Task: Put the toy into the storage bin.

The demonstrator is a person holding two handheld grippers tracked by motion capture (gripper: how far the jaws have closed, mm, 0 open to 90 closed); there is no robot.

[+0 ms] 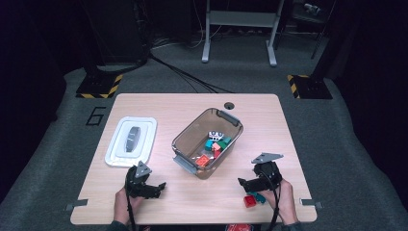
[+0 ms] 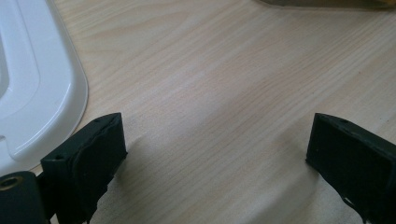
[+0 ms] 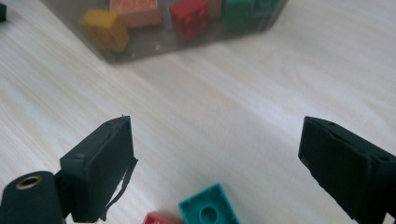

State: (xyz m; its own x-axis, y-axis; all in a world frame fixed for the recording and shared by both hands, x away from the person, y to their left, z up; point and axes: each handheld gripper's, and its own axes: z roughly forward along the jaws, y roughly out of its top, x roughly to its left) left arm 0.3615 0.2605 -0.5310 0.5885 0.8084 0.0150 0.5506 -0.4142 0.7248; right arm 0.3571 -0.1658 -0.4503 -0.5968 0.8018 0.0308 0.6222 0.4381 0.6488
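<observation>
Right gripper view, teal brick point(image 3: 208, 211) lying flat, stud up, long axis seemingly angled up-right, right gripper point(image 3: 215, 163) jaws released above it.

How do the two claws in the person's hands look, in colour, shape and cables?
Both the left claw and the right claw are black, each with two blocky, flat-faced jaws. A grey three-cornered plate sits on top of each, and a dark cable trails back along each hand. No sleeves are visible.

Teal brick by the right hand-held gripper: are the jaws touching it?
Apart. In the right gripper view the teal brick lies on the table between the open jaws of the right hand-held gripper, bare wood on both sides.
</observation>
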